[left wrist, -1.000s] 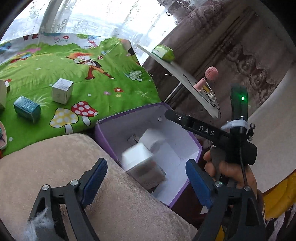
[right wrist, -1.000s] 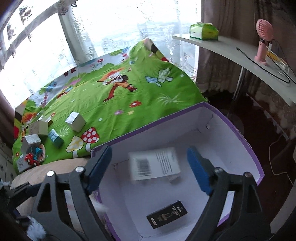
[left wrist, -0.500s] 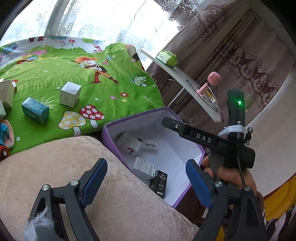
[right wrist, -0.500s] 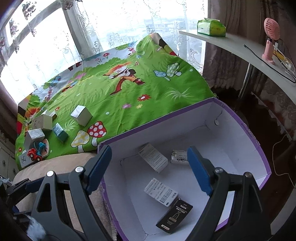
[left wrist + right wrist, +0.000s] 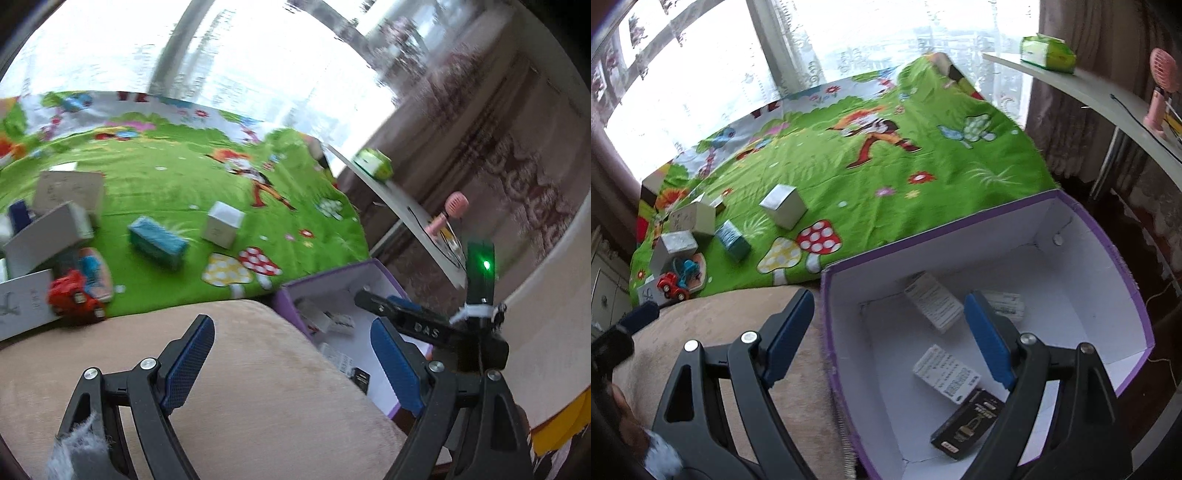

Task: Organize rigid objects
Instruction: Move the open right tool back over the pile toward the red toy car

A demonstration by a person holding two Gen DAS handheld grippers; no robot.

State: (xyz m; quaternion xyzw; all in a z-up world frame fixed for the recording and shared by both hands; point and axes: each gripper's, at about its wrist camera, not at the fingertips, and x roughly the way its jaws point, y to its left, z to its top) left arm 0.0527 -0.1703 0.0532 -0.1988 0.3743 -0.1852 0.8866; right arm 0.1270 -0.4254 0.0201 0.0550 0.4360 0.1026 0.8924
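Observation:
A purple box (image 5: 1123,266) with a white inside stands beside the bed and holds white cartons (image 5: 934,301) and a black carton (image 5: 967,424); it also shows in the left wrist view (image 5: 291,291). On the green play mat lie a silver cube (image 5: 783,205), a teal box (image 5: 733,240), white boxes (image 5: 692,218) and a red toy car (image 5: 670,286). My right gripper (image 5: 890,339) is open and empty over the box's near left rim. My left gripper (image 5: 291,363) is open and empty above the beige cushion (image 5: 240,387).
A curved white shelf (image 5: 1108,99) at the right carries a green tissue pack (image 5: 1047,51) and a pink hand fan (image 5: 1160,92). Bright windows with lace curtains lie behind the mat. The right gripper's body (image 5: 443,332) shows in the left wrist view.
Both open grippers have swung left. A white carton that was falling into the box a second ago now lies inside. More of the mat's boxes and the toy car have come into view.

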